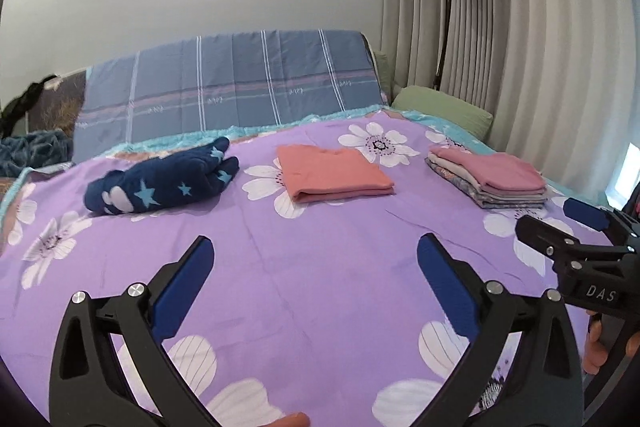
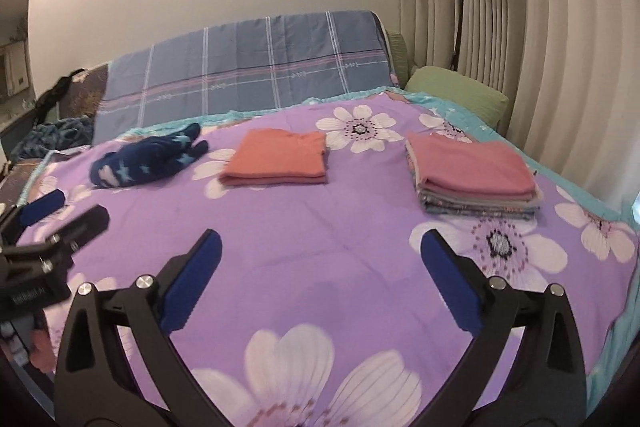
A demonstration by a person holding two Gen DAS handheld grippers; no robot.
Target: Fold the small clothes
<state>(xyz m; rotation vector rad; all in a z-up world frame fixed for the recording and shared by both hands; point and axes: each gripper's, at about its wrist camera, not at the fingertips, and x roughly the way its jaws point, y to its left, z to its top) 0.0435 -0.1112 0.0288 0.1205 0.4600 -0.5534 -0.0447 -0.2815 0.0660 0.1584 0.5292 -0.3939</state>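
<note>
Both wrist cameras hang low over the near end of the purple floral bedspread (image 1: 320, 267), facing up the bed toward the plaid headboard cover (image 1: 232, 87). The left view sits left of the right one. Both show the whole bedspread, the curtain (image 2: 540, 47) and each other's gripper.

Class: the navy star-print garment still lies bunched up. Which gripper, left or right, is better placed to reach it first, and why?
Left. The navy garment lies on the left gripper side, up-left of its open jaws; the right gripper faces the folded stack.
</note>
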